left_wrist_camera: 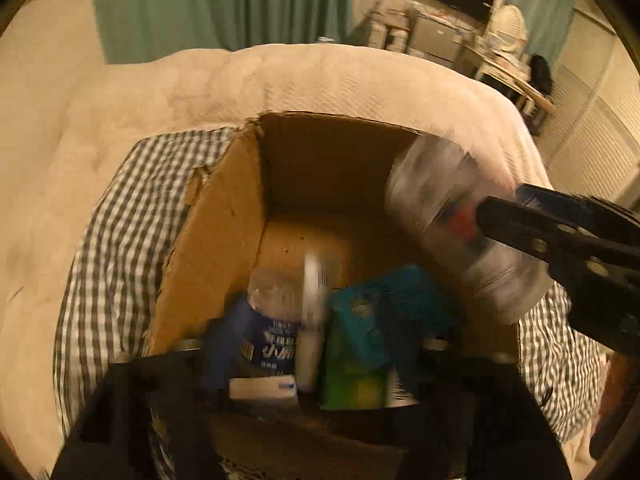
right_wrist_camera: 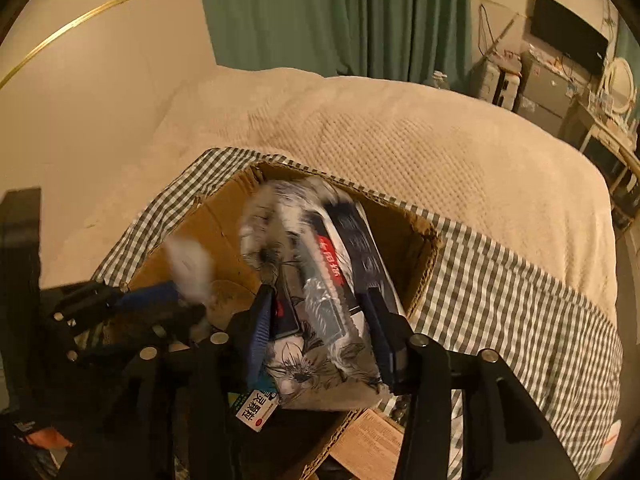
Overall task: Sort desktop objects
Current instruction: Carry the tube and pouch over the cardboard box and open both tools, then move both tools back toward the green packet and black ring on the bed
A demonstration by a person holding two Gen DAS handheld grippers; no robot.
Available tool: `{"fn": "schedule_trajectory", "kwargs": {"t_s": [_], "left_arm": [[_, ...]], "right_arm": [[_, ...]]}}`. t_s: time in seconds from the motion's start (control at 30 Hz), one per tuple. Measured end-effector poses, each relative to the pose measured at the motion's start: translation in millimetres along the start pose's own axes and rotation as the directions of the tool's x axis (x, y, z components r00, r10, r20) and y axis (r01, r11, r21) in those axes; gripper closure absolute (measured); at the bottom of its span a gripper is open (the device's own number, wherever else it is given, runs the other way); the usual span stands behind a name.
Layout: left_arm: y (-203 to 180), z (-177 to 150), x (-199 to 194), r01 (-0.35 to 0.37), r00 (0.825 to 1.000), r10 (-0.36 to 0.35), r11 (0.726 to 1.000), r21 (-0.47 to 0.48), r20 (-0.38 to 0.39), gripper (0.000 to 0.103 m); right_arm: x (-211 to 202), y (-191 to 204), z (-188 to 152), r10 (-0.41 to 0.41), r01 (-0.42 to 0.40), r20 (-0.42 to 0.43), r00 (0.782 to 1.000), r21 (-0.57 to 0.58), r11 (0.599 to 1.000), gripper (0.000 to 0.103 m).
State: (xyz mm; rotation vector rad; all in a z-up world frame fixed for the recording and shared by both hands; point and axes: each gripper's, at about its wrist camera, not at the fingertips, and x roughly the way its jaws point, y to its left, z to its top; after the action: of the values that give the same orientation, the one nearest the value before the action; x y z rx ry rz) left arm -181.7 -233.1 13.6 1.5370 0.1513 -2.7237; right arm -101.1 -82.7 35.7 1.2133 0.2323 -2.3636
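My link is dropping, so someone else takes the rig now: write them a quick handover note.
Left gripper: open, nothing gripped, over the cardboard box.
Right gripper: floral tissue pack between its fingers above the box; whether the pads press on it is unclear.
Done: blue-labelled bottle, white tube and green packet are in the box, which sits on the checked cloth.
Left: get the tissue pack into the box; no other loose items in view.

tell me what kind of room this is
Most likely a bedroom: a bed with a cream cover fills the middle, green curtains hang behind it, and a dressing table with a round mirror stands at the right.
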Motion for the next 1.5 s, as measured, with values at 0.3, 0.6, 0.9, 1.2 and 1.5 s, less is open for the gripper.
{"fn": "schedule_trajectory", "kwargs": {"t_s": [0.3, 0.6, 0.9, 1.2, 1.5], "left_arm": [[-19, -2, -54, -0.033, 0.998, 0.038, 0.996, -0.077, 0.059, 0.021], [-88, -31, -121, -0.071, 0.979, 0.08, 0.996, -0.054, 0.186, 0.021], [-141, -121, -111, -0.091, 0.97, 0.133, 0.975, -0.204, 0.204, 0.021], [-176, -200, -46, -0.133, 0.982, 0.168, 0.941, -0.311, 0.089, 0.021], [-219, -228, -11, -0.058, 0.996, 0.071, 0.979, -0.196, 0.058, 0.021]], "right_arm": [[-60, -22, -11, 0.0, 0.0, 0.059, 0.998, -0.004, 1.0, 0.047], [-164, -71, -64, -0.049, 0.053, 0.133, 0.99, -0.026, 0.998, 0.047], [-188, -135, -146, -0.061, 0.059, 0.097, 0.993, 0.026, 0.998, 0.047], [-125, -175, -245, -0.037, 0.04, -0.097, 0.995, 0.026, 0.999, 0.047], [-78, -192, -295, -0.049, 0.044, -0.169, 0.984, -0.029, 0.999, 0.046]]}}
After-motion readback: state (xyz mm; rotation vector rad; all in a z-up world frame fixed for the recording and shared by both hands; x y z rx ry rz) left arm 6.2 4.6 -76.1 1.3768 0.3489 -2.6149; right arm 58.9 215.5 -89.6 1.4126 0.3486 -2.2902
